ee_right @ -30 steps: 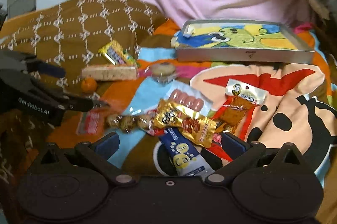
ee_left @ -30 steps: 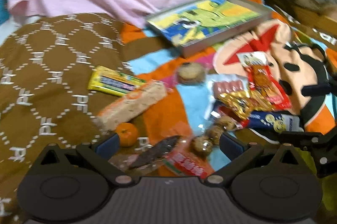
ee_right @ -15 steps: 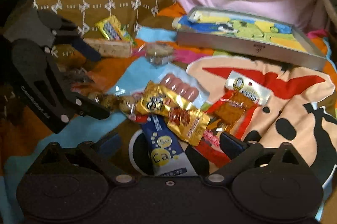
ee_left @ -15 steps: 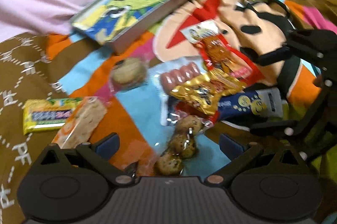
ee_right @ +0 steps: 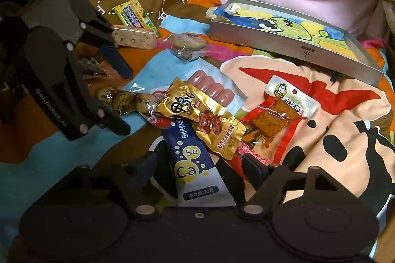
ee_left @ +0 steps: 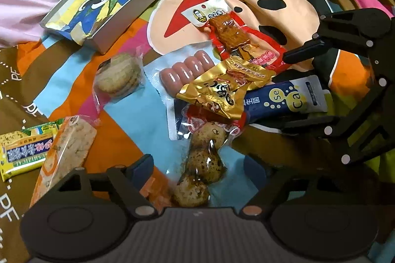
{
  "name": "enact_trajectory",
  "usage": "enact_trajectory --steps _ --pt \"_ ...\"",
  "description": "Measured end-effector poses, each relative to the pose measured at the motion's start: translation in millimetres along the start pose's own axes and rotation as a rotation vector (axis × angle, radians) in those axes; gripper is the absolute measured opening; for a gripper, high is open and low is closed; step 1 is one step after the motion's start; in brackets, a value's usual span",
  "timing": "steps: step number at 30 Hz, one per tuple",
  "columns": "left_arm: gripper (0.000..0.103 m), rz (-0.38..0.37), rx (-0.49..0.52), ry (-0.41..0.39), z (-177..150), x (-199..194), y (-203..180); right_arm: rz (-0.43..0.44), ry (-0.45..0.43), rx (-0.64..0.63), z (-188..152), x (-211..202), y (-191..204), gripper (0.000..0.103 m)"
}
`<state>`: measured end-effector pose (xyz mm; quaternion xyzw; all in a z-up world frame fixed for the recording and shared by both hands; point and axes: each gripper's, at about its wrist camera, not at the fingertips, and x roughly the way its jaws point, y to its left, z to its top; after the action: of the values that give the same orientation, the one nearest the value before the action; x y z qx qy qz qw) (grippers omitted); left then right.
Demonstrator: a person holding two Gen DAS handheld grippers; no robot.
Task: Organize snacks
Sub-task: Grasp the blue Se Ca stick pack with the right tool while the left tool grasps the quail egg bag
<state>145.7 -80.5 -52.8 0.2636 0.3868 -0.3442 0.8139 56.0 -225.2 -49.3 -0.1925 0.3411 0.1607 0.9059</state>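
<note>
Snacks lie heaped on a cartoon-print blanket. A clear pack of brown quail eggs (ee_left: 200, 161) lies between the fingers of my left gripper (ee_left: 197, 164), whose jaws are closing; the pads stand off its sides. From the right wrist view that left gripper (ee_right: 121, 99) straddles the quail eggs (ee_right: 123, 97). My right gripper (ee_right: 200, 164) is closing around a blue Se Ca packet (ee_right: 190, 159), pads apart from it; in the left wrist view the right gripper (ee_left: 284, 92) straddles that packet (ee_left: 284, 97). A gold packet (ee_left: 222, 90) overlaps the blue one.
A metal tin (ee_right: 296, 50) with cartoon lining stands at the back by a pink cloth. Sausages (ee_left: 185, 70), a red tofu pack (ee_left: 229, 33), a cookie (ee_left: 118, 75), a nougat bar (ee_left: 69, 149) and a yellow-green packet (ee_left: 22, 151) lie around.
My left gripper swung right, from the orange and dark pack to the quail eggs, and sank. The right gripper dropped over the blue packet. Both jaws have narrowed.
</note>
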Motion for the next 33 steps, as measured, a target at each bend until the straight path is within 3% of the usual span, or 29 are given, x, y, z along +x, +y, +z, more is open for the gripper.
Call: enact_trajectory --steps 5,10,18,28,33 --pt "0.059 -0.052 -0.049 0.043 8.9 8.0 10.1 0.019 0.018 -0.005 1.8 5.0 1.2 0.069" --pt "0.057 -0.078 -0.156 0.078 11.6 7.9 17.3 0.061 0.045 0.069 4.2 10.9 -6.6 0.063" --pt "0.055 -0.074 -0.497 0.124 1.0 -3.0 22.7 0.048 0.053 0.059 1.9 4.6 3.9 0.043" --pt "0.055 -0.060 -0.665 0.104 -25.3 -19.9 18.5 0.083 0.102 0.101 5.8 9.1 3.6 0.043" --pt "0.054 -0.066 -0.734 0.091 -29.4 -28.5 15.4 0.069 0.097 0.095 4.3 2.5 11.0 0.033"
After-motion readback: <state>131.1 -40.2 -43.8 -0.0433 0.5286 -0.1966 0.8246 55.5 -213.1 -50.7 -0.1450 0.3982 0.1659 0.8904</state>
